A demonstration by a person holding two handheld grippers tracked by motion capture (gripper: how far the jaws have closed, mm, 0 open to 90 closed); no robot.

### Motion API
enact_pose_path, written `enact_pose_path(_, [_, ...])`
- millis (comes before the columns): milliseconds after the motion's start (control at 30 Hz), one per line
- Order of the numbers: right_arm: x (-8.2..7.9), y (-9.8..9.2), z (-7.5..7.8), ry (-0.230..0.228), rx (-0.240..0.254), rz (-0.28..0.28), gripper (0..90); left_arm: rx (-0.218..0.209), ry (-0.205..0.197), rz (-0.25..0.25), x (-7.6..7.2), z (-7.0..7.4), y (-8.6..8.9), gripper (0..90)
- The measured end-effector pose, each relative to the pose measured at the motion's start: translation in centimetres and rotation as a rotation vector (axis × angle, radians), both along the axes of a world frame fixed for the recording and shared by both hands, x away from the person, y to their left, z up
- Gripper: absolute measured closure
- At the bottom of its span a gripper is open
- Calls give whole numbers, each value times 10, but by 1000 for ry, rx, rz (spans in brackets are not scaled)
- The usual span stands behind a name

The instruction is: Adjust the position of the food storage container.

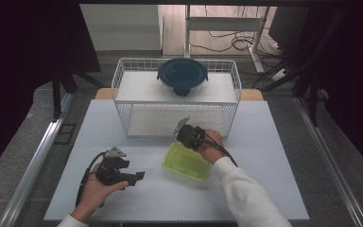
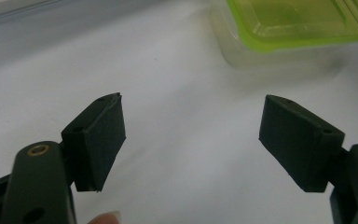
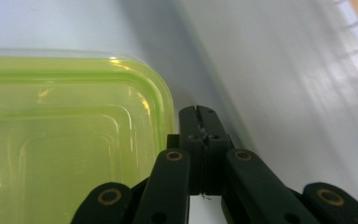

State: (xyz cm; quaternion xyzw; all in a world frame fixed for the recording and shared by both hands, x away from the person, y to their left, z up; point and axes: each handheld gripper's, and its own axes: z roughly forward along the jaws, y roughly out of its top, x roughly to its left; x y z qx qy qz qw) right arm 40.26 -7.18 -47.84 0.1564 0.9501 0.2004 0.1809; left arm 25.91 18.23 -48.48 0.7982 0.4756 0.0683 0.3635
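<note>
The green-lidded box (image 1: pixel 187 161) lay on the white table (image 1: pixel 274 189) a little toward four o'clock of its middle, in front of the wire basket (image 1: pixel 123 71) that held a round dark-lidded container (image 1: pixel 183 75) on its upper shelf. The right gripper (image 1: pixel 185 137) sat at the box's twelve o'clock edge with its jaws pressed flat together beside the lid's rim, pinching nothing. The left gripper (image 1: pixel 137 176) hung off at the box's nine o'clock, jaws spread wide and empty, aimed toward it. To my eye the risk was plain: closed tips nudging a light plastic box could slide or spin it across the smooth table, or tip an edge up, and a push toward six o'clock might send it to the table's front. If the lid were only resting on, a poke could shift it. I couldn't tell whether the tips touched the rim, whether the lid was latched, or what the box held; its near side was cut off in the left gripper view.
</note>
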Motion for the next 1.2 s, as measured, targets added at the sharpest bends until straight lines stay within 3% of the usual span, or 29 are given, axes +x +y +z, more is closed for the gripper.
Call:
enact_pose_path(267, [-26,12,0,42,-1,99,889,1,1,-3,0,0,0,221])
enact_pose_path(433, [-35,13,0,76,21,119,889,1,2,-7,0,0,-1,221])
enact_pose_path(600, [-41,14,-1,74,28,136,889,-3,7,3,0,-1,0,221])
enact_pose_path(767, [-42,9,1,59,45,118,888,-2,6,3,1,-1,1,221])
enact_pose_path(867, [-43,-1,8,38,88,88,888,-7,7,15,1,-2,2,221])
enact_pose_path(967, [-47,-18,17,18,129,43,888,-9,8,23,1,-2,2,220])
enact_pose_path(1200, [-62,-72,34,19,258,-95,888,-19,4,21,2,-1,1,219])
